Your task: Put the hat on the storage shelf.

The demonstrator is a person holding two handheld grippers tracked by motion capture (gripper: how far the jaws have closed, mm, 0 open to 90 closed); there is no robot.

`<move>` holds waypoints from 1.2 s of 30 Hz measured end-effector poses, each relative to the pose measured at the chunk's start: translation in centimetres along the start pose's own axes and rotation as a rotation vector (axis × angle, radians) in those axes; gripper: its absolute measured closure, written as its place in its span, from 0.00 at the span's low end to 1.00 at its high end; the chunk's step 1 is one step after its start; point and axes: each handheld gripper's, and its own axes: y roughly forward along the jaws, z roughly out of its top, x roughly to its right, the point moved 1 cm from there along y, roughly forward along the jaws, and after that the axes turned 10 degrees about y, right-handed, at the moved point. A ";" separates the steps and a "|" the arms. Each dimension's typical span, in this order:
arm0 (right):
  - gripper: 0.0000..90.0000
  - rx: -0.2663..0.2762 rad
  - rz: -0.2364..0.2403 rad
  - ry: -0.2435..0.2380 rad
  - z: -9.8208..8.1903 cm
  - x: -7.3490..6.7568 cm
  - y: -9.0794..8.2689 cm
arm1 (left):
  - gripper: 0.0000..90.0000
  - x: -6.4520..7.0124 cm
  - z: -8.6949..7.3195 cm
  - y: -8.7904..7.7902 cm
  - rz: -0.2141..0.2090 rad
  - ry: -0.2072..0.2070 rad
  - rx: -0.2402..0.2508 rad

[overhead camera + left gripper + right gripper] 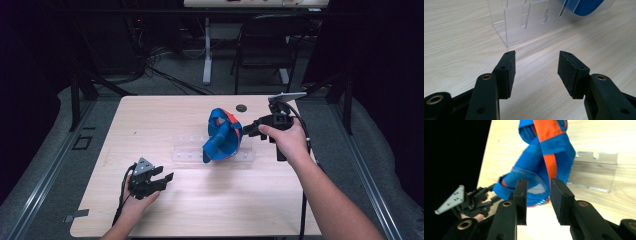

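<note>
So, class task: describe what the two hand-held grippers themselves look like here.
Both are black. The left gripper carries a grey three-cornered plate with small holes, and a black cable trails from it. The right gripper has the same plate and cable. Its fingers are flat black pads on arms with brass-coloured pivots. No sleeves show.

This looks like a lab or recording studio set up for tests. A pale wooden worktop [150,125] stands alone on grey carpet [45,165] with dark curtains on both sides. Behind it, loose black cables [165,75] run across the floor past a white table leg [207,50] and a black folding chair [265,45], and metal rails [47,175] flank the worktop.
</note>
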 end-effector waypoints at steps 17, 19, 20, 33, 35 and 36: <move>0.68 0.090 -0.056 -0.091 -5.1 4.7 1.1 | 0.53 -0.3 -0.4 0.7 -0.008 -0.011 -0.023; 0.68 0.109 -0.044 -0.112 -6.0 5.3 1.6 | 0.53 -0.3 -0.4 0.7 -0.010 -0.011 -0.030; 0.67 0.121 -0.027 -0.116 -6.7 5.8 1.9 | 0.53 -0.2 -0.4 0.8 -0.008 -0.004 -0.028; 0.61 0.237 -0.094 -0.190 -11.9 10.5 5.2 | 0.53 0.0 -0.5 1.0 -0.007 -0.006 -0.038; 0.60 0.255 -0.097 -0.216 -12.7 10.8 5.5 | 0.53 0.0 -0.5 1.0 -0.007 -0.003 -0.035; 0.60 0.264 -0.095 -0.224 -13.0 11.0 5.7 | 0.53 0.0 -0.5 1.1 -0.008 -0.003 -0.034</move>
